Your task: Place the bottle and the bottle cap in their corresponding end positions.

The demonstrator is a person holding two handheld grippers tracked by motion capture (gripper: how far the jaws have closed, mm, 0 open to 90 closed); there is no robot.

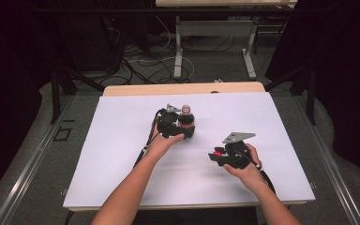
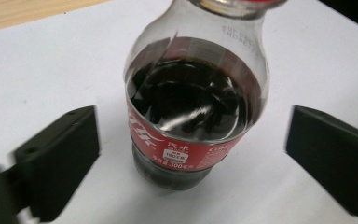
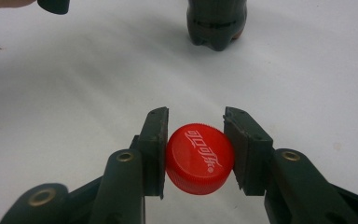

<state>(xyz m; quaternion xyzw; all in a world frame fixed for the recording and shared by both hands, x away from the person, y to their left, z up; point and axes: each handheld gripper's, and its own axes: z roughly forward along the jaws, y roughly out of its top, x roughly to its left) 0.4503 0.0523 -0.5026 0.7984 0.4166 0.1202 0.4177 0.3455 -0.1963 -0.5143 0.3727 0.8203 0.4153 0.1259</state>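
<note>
A small cola bottle (image 1: pixel 186 118) with a red label stands uncapped and upright on the white mat (image 1: pixel 117 159). My left gripper (image 1: pixel 183 127) is at the bottle. In the left gripper view the bottle (image 2: pixel 196 107) sits between the jaws of the left gripper (image 2: pixel 193 130), which stand wide, each with a gap to the bottle. To the right, nearer the front edge, my right gripper (image 1: pixel 218 154) is shut on the red bottle cap (image 3: pixel 199 158), squeezed between the right gripper's (image 3: pixel 196 125) pads. The bottle's base (image 3: pixel 216 23) shows farther off in the right gripper view.
The mat covers a wooden table (image 1: pixel 183 88). Beyond it are table legs (image 1: pixel 178 51) and loose cables (image 1: pixel 140 61) on the floor. Dark surroundings flank both sides.
</note>
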